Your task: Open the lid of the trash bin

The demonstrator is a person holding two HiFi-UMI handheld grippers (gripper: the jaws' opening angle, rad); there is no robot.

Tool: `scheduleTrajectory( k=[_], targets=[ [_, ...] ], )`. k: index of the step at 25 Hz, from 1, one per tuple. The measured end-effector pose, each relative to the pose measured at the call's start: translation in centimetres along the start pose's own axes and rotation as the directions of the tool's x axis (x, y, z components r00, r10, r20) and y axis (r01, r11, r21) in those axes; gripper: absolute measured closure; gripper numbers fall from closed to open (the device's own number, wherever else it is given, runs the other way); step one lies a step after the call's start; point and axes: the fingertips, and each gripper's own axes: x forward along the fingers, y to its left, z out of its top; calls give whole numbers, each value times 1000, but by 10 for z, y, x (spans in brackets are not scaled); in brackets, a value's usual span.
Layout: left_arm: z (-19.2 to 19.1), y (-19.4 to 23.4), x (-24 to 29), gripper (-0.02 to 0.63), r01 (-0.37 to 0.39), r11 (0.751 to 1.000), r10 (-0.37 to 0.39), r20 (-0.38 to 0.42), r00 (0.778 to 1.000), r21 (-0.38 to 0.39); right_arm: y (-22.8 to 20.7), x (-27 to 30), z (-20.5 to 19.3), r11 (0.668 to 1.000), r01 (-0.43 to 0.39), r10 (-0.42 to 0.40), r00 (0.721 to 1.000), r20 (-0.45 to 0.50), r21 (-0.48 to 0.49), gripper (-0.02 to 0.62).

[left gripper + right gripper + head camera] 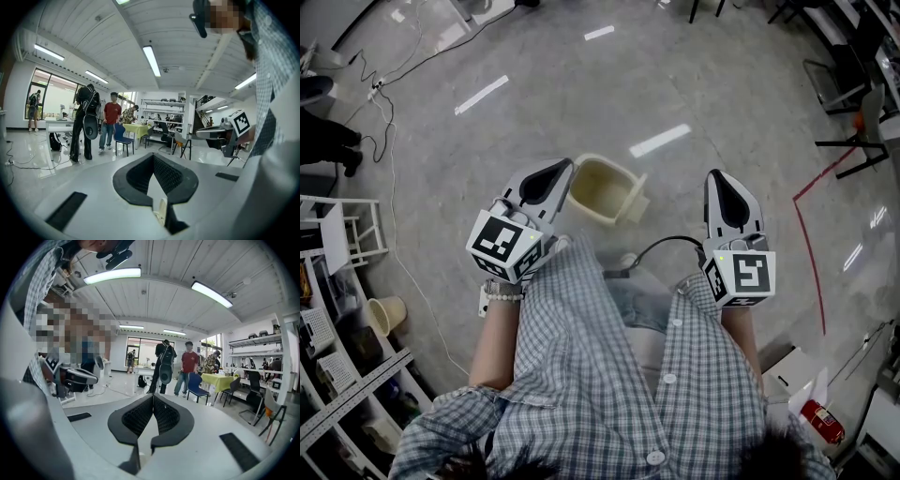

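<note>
A cream trash bin [602, 190] stands on the grey floor ahead of the person, and its hollow inside shows from above. A flap [636, 208] hangs at its right side. My left gripper [565, 166] is held above the bin's left rim, jaws shut with nothing between them. My right gripper [716, 175] hovers to the bin's right, well apart from it, also shut and holding nothing. In the left gripper view the left gripper's [153, 155] pads meet at the tip. The right gripper [153, 396] looks the same in its own view. Neither gripper view shows the bin.
A black cable [661, 244] loops on the floor by the person's knees. Shelving [337, 234] and a beige bucket [382, 314] stand at the left. A red floor line [811, 244] and chairs [848, 94] are at the right. People [111, 122] stand further off.
</note>
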Motion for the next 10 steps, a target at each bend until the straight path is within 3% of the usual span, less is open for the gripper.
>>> scheduleTrajectory(
  k=[10],
  targets=[
    [2,1,-2,601,0,1000,0,8,1000,-6,3,1,1,1000,-9,9,1000,-6,-4,575]
  ],
)
